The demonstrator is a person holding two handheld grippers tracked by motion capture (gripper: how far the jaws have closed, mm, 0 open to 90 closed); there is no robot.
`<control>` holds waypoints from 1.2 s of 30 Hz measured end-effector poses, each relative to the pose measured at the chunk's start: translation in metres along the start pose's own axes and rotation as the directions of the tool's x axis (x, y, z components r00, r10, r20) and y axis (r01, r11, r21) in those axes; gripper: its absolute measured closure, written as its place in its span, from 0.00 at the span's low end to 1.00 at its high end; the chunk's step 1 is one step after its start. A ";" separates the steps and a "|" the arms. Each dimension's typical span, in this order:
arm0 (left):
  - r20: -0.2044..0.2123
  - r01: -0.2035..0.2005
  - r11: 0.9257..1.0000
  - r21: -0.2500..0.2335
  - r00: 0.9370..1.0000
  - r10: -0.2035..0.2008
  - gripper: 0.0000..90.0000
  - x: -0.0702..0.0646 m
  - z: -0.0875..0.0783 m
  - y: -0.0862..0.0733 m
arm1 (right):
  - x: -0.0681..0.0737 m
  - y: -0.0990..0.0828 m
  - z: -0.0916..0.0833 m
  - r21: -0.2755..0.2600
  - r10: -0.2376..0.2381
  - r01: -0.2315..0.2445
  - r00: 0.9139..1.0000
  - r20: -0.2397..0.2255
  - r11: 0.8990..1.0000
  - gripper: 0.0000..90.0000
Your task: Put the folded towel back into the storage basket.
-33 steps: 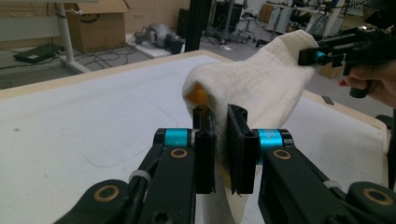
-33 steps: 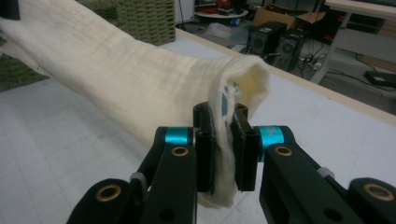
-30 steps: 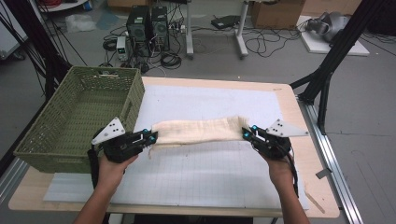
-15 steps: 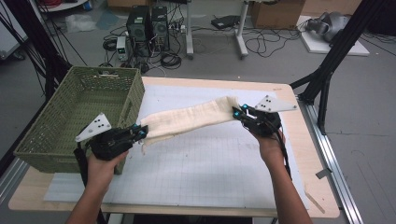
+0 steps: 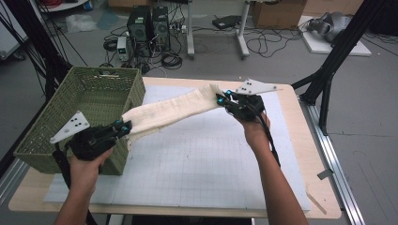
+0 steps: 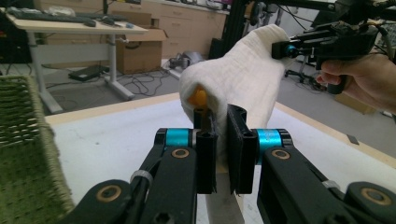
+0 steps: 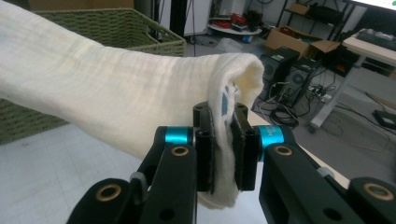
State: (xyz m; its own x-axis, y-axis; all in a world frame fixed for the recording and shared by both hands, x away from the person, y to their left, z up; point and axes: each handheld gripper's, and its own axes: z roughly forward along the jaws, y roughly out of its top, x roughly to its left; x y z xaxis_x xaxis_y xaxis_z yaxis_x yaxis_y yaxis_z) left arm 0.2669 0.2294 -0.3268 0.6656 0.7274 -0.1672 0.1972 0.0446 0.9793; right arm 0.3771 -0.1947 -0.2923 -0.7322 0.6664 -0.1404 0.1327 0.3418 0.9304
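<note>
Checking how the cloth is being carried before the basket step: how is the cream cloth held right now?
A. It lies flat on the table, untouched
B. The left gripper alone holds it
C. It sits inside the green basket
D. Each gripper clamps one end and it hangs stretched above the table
D: the left gripper and the right gripper each pinch one end of the cream cloth, which spans between them above the table beside the green basket.

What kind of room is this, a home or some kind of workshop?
Most likely a lab or workshop, not a home. Computer towers stand on the bare floor among loose cables, cardboard boxes sit by the wall, and the table has a black metal frame beside it.
</note>
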 end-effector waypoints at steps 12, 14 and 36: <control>-0.084 0.019 0.999 -0.027 0.996 -0.021 0.92 0.015 -0.032 -0.001 | 0.012 0.042 0.052 -0.008 -0.060 0.059 0.997 -0.048 0.998 0.90; -0.099 0.019 0.999 -0.026 0.995 -0.021 0.92 0.017 -0.037 -0.002 | 0.014 0.046 0.059 -0.004 -0.069 0.069 0.996 -0.055 0.998 0.90; -0.209 0.002 0.999 -0.044 0.978 -0.011 0.92 0.034 -0.075 -0.003 | 0.037 0.073 0.120 -0.024 -0.070 0.068 0.991 -0.111 0.997 0.90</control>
State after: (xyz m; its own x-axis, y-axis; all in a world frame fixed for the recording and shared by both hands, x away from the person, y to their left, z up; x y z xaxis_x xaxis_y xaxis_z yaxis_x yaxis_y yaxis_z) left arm 0.2354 0.3055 -0.3266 0.4980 0.8539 -0.1509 0.1666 0.0766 0.9831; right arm 0.4399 -0.0655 -0.2705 -0.8095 0.5629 -0.1670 0.0667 0.3708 0.9263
